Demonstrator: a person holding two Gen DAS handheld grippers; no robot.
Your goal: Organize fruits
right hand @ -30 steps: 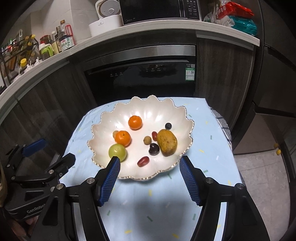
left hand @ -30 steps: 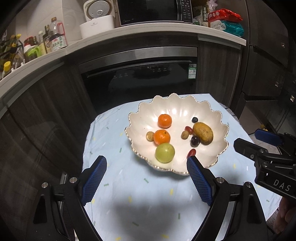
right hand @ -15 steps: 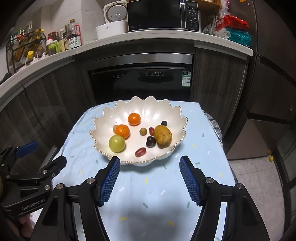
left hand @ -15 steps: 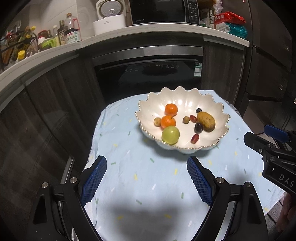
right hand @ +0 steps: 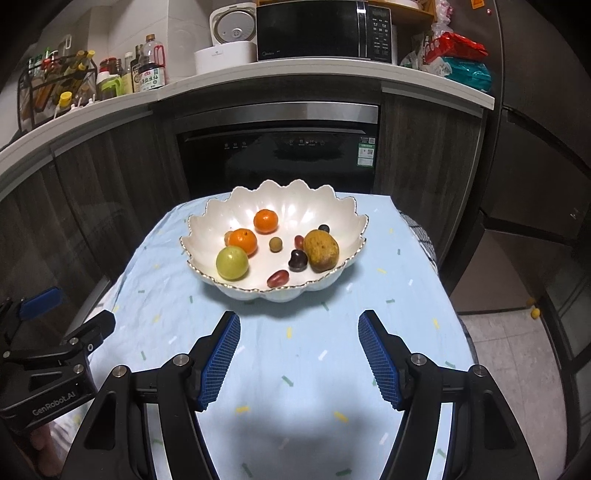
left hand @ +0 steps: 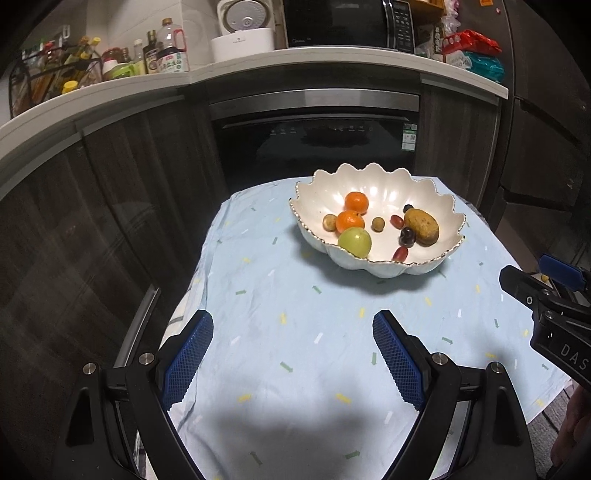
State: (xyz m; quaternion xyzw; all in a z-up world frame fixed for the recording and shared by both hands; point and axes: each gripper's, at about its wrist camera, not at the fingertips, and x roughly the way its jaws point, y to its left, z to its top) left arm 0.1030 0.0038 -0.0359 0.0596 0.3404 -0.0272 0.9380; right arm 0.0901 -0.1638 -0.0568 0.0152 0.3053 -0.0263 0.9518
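Note:
A white scalloped bowl (left hand: pixel 424 188) (right hand: pixel 332 214) stands at the far side of a small table with a light blue cloth (left hand: pixel 295 332) (right hand: pixel 303 339). In it lie two oranges (left hand: pixel 356 203) (right hand: pixel 266 220), a green apple (left hand: pixel 354 242) (right hand: pixel 232 263), a brown kiwi-like fruit (left hand: pixel 422 226) (right hand: pixel 321 250) and several small grapes and berries. My left gripper (left hand: pixel 293 354) is open and empty, well short of the bowl. My right gripper (right hand: pixel 299 356) is open and empty, just in front of the bowl.
A dark oven front (right hand: pixel 280 158) stands behind the table. The counter above holds a microwave (right hand: pixel 325 29), a rice cooker (right hand: pixel 231 37), bottles (right hand: pixel 147 74) and snack bags (right hand: pixel 458 55). The table drops off on both sides.
Both grippers have pulled back from the bowl, which now looks smaller and farther. The fruits in the bowl have not moved. Both grippers stay open.

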